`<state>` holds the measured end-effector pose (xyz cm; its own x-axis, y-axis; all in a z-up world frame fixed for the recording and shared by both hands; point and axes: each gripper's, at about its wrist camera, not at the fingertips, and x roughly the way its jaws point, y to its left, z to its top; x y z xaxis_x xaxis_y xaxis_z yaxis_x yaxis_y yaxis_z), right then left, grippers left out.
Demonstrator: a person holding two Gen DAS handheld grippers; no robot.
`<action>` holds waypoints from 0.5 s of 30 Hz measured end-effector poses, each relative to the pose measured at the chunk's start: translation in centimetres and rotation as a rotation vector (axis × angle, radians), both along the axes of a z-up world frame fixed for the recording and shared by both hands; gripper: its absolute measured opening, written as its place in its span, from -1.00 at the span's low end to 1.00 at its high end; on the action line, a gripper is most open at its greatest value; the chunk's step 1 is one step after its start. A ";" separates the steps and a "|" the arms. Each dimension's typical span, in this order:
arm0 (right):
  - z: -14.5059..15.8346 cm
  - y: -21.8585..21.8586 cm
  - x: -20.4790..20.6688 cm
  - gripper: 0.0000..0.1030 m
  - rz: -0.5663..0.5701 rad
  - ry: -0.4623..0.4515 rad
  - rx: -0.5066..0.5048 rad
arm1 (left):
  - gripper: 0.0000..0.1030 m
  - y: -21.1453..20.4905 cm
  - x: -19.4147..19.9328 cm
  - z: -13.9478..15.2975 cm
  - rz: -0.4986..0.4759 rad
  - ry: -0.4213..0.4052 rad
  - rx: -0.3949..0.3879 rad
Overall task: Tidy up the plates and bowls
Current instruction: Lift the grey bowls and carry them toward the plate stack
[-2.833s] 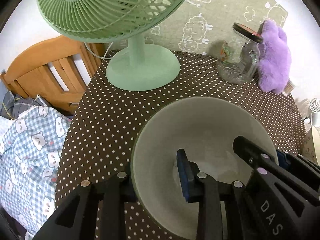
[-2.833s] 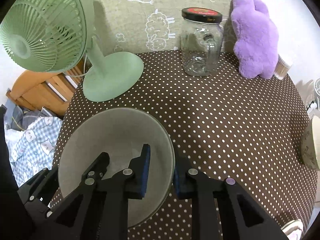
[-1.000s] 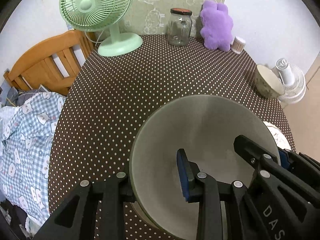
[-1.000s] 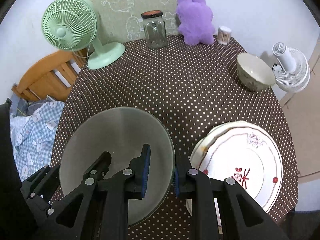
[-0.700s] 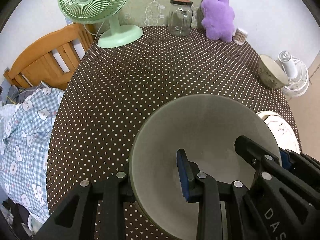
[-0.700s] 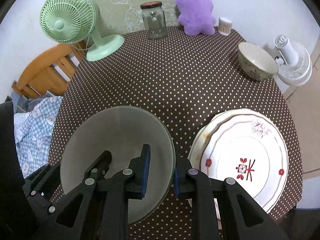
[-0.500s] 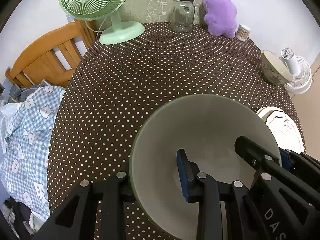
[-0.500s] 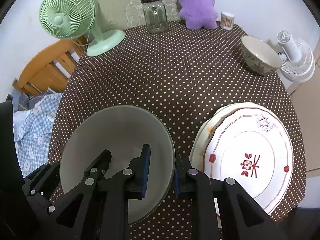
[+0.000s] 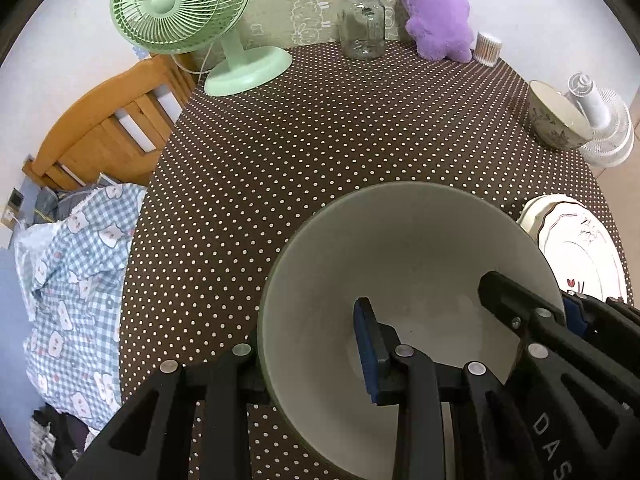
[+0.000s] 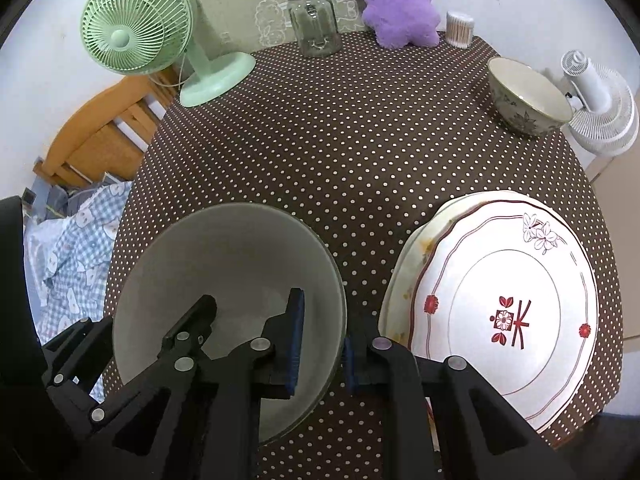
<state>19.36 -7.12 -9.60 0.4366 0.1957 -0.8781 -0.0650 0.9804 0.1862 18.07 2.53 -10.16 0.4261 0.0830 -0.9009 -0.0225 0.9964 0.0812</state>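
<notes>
A large grey-green bowl (image 9: pixel 400 248) is held over the near part of the dotted table, gripped from both sides. My left gripper (image 9: pixel 308 354) is shut on its left rim, one finger outside and the blue pad inside. My right gripper (image 10: pixel 322 348) clamps the right rim of the bowl (image 10: pixel 224 264), its jaws closing tighter with the rim between them. Each gripper shows in the other's view: the right gripper (image 9: pixel 568 312) and the left gripper (image 10: pixel 188 332). A stack of flowered plates (image 10: pixel 500 320) lies to the right of the bowl. A small patterned bowl (image 10: pixel 524 96) stands at the far right edge.
A green fan (image 10: pixel 136 36), a glass jar (image 10: pixel 314 20), a purple plush toy (image 10: pixel 396 4) and a cotton swab tub (image 10: pixel 460 28) line the back of the table (image 10: pixel 340 140). Off the table stand a white fan (image 10: pixel 600 104), a wooden chair (image 10: pixel 100 136) and checked cloth (image 10: pixel 68 248).
The bowl, held by both grippers throughout, has come away from the fan at the back to the near side beside the plates. Over the last second both views have tilted slightly.
</notes>
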 end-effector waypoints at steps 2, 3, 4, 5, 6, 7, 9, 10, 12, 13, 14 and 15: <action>0.0 -0.1 0.0 -0.72 0.010 -0.003 0.000 | -0.37 -0.2 -0.1 0.0 0.002 0.004 0.011; 0.0 -0.2 0.0 -0.72 0.013 -0.003 0.002 | -0.36 -0.3 -0.1 0.0 0.004 0.004 0.016; -0.1 -0.3 0.0 -0.72 0.015 -0.003 0.007 | -0.36 -0.4 -0.1 0.0 0.006 0.005 0.024; -0.1 -0.3 0.0 -0.72 0.018 -0.001 0.013 | -0.34 -0.5 -0.2 0.0 0.007 0.006 0.028; -0.1 -0.4 0.0 -0.72 0.020 0.000 0.019 | -0.33 -0.6 -0.2 0.0 0.010 0.007 0.033; -0.2 -0.5 0.1 -0.73 0.024 0.000 0.024 | -0.31 -0.8 -0.2 0.0 0.012 0.008 0.036; -0.2 -0.6 0.2 -0.73 0.035 0.004 0.038 | -0.27 -1.0 -0.2 0.1 0.020 0.011 0.046; -0.2 -0.6 0.2 -0.74 0.041 0.005 0.045 | -0.25 -1.1 -0.2 0.1 0.025 0.013 0.054; -0.4 -0.8 0.3 -0.74 0.052 0.010 0.063 | -0.22 -1.1 -0.2 0.1 0.030 0.013 0.061; -0.4 -0.9 0.3 -0.75 0.056 0.012 0.069 | -0.19 -1.1 -0.1 0.1 0.033 0.014 0.065; -0.5 -1.0 0.4 -0.75 0.063 0.013 0.075 | -0.17 -1.2 -0.1 0.1 0.037 0.015 0.069; -0.5 -1.0 0.4 -0.76 0.069 0.013 0.082 | -0.16 -1.3 -0.1 0.1 0.039 0.017 0.075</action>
